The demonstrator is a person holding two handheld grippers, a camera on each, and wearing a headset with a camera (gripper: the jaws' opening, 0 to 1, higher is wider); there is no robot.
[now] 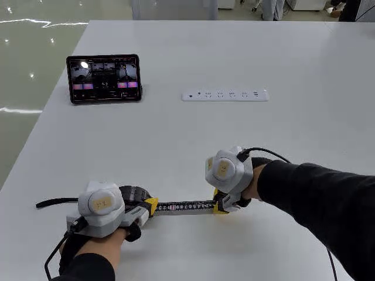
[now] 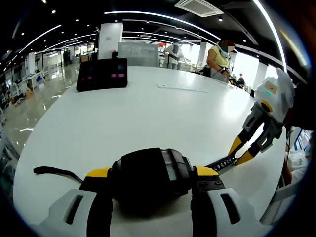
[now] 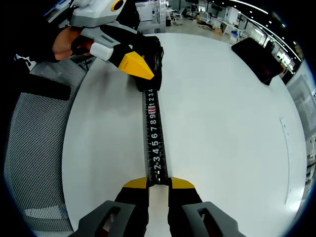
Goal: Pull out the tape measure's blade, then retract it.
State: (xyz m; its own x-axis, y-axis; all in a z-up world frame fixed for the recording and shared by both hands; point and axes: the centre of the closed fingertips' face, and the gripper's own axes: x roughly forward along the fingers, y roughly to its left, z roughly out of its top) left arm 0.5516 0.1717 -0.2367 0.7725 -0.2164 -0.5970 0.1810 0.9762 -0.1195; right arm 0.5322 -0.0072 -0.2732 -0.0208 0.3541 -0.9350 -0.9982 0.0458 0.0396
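- Fingertips (image 2: pixel 98 173) of the left gripper (image 2: pixel 152 173), yellow-capped, are pressed against either side of the tape measure case (image 2: pixel 150 183). The jaws stand about as far apart as the case is wide and clamp it.
- The case is black and ribbed. It sits on the table (image 1: pixel 193 134) between those jaws, near the front edge and toward the person's left.
- A black strap (image 2: pixel 54 171) trails from the case and lies flat on the table on the side away from the right gripper.
- The right gripper (image 3: pixel 159 183) has its jaws nearly closed, with the yellow tips pinching the free end of the blade (image 3: pixel 154 143).
- The blade is drawn partway out of the case. It runs straight and low over the table from the case mouth to the right gripper's tips, with its printed numerals facing up.
- In the head view the two grippers are set apart along the front of the table and joined by the exposed blade. A hand holds each one, and a dark sleeve shows on the right arm.
- Black cables run from both grippers back toward the person.
- A tablet (image 1: pixel 104 78) is propped up on the far left of the table with its screen lit, well away from the tape.
- A white power strip (image 1: pixel 225 95) lies flat to the right of the tablet, also well clear.
- A mesh chair (image 3: pixel 39 163) shows beside the table edge in the right gripper view.
- A person stands beyond the far side of the table in the left gripper view.
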